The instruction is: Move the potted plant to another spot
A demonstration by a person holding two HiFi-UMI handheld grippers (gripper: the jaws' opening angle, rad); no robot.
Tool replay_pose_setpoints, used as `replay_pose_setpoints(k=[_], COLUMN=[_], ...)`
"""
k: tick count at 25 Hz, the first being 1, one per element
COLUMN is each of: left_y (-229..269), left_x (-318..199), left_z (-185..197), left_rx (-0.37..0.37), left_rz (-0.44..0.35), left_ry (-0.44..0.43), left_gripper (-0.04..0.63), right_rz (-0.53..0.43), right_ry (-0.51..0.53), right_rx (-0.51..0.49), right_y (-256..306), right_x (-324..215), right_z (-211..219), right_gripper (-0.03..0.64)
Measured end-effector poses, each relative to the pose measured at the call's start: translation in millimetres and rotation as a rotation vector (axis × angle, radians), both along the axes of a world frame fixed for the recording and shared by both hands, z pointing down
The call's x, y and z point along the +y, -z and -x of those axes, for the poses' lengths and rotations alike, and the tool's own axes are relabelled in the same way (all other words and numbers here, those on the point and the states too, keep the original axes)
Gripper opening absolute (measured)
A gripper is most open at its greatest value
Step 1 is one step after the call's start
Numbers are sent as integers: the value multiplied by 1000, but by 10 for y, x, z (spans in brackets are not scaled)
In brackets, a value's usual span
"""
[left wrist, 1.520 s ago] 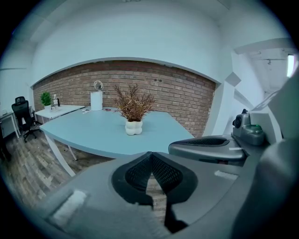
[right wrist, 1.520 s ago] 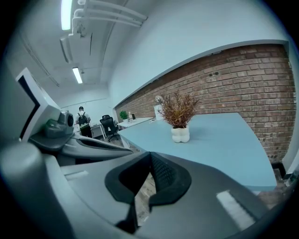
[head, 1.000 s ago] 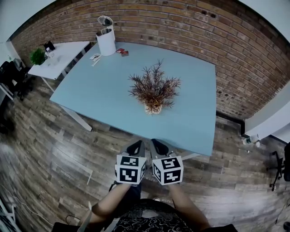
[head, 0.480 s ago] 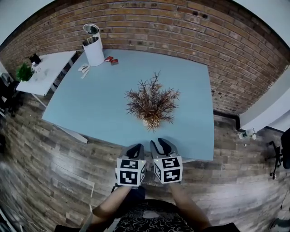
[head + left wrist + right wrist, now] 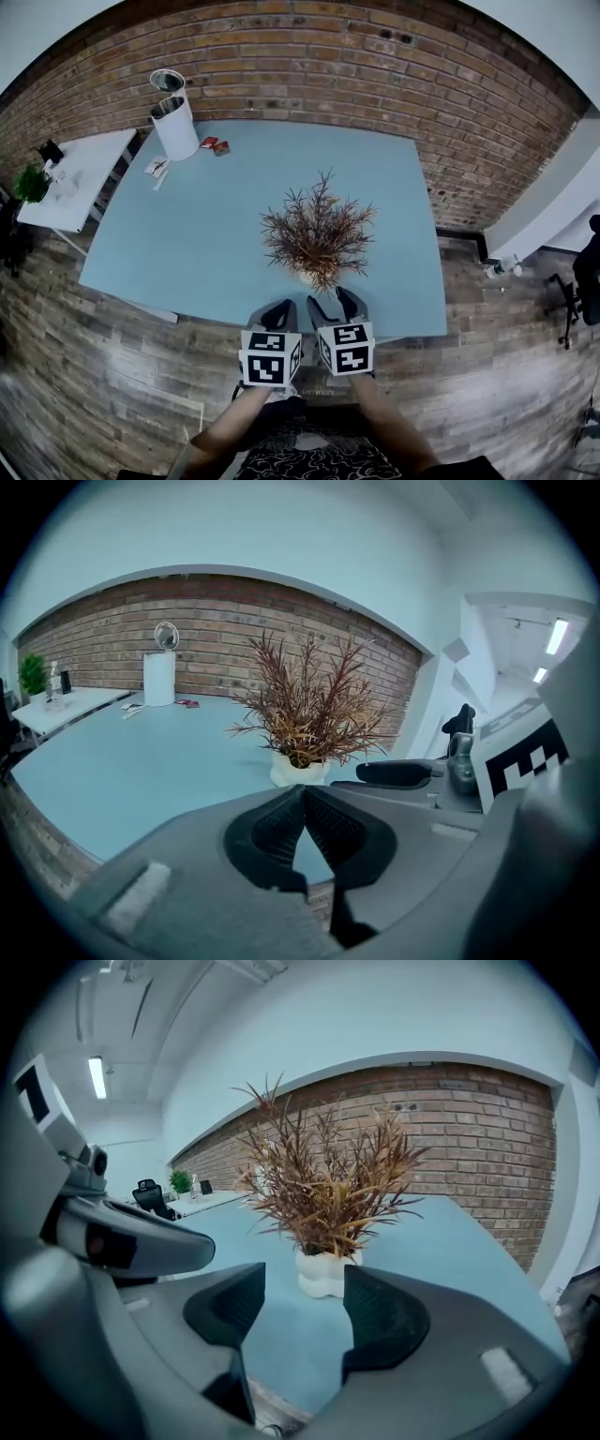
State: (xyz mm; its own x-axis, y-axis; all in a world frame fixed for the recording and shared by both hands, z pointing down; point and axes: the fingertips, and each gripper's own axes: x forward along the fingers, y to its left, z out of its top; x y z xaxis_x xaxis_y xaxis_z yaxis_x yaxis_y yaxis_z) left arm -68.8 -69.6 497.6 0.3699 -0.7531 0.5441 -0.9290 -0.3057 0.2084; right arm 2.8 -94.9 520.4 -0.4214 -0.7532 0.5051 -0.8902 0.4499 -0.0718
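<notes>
The potted plant (image 5: 319,234) has spiky red-brown foliage in a lumpy white pot (image 5: 312,278). It stands near the front edge of the light-blue table (image 5: 216,225). Both grippers hover side by side at that edge, just short of the pot and apart from it. My left gripper (image 5: 278,309) is shut with its pads together, and the plant (image 5: 305,705) shows ahead of it, slightly left. The jaws of my right gripper (image 5: 335,302) are opening with nothing between them. In the right gripper view the pot (image 5: 325,1274) sits straight ahead, beyond the gap of the right gripper (image 5: 305,1281).
A white cylinder with a small fan on top (image 5: 173,122) stands at the table's far left corner, beside red packets (image 5: 214,144) and papers (image 5: 157,169). A white side table (image 5: 70,178) is at left. A brick wall (image 5: 375,84) runs behind, and a bottle (image 5: 502,269) sits on the floor at right.
Both grippers have moved forward to the table's front edge, closer to the plant. The right gripper's jaws have spread apart; the left stays shut.
</notes>
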Motion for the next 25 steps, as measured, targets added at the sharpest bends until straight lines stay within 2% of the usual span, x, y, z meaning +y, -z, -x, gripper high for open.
replay_pose_setpoints(k=[8, 15, 25], left_y=[-63, -81, -125], left_x=[-144, -223, -396], left_z=[181, 185, 298], left_rx=[7, 2, -16], left_rz=[6, -2, -1], left_ry=[-23, -57, -54], left_gripper=[-2, -2, -2], right_rz=[26, 29, 29], right_ry=[-76, -93, -113], right_rx=[39, 54, 87], right_y=[-202, -289, -377], right_x=[-154, -284, -562], right_z=[-2, 37, 47], right_gripper=[295, 339, 394])
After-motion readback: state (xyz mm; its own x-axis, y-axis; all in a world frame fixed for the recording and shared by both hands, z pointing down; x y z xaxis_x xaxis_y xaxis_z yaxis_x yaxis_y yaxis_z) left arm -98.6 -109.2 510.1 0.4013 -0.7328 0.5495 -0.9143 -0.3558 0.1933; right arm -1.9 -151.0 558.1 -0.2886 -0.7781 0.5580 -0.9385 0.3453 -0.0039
